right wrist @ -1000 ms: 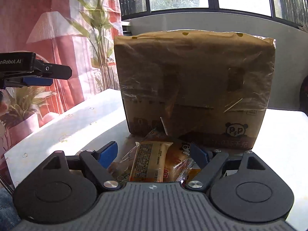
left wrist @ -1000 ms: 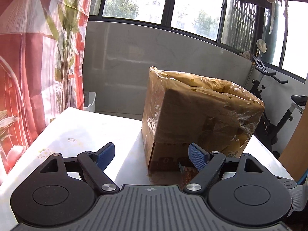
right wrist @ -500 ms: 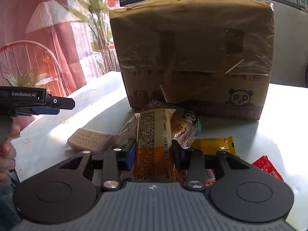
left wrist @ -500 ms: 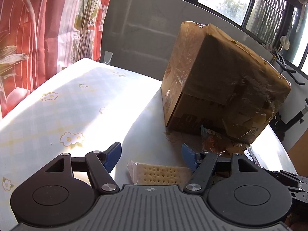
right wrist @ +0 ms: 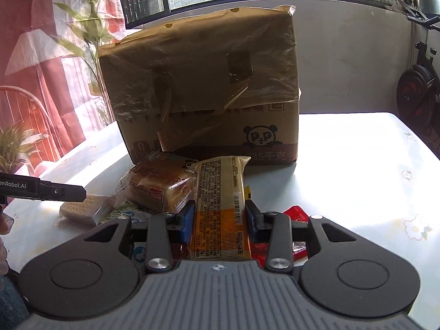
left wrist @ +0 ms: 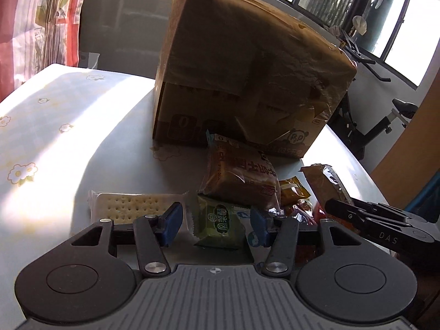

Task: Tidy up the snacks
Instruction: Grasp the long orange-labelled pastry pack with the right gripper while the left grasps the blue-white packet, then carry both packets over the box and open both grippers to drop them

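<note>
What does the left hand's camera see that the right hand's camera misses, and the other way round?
Only the left wrist view shows the green packet between the left gripper's fingers, which have just been closing but do not press it. Only the right wrist view shows the right gripper shut on the yellow-orange packet. Both show the cardboard box, the wrapped bread, the cracker pack and the table.

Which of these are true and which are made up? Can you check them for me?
1. The right gripper squeezes a long yellow snack. True.
2. The left gripper already pinches the green packet. False: its jaws have just been closing, with gaps on both sides.
3. The cardboard box lies flat and open. False: it stands taped up.
4. A cracker pack lies beside the green packet. True.
</note>
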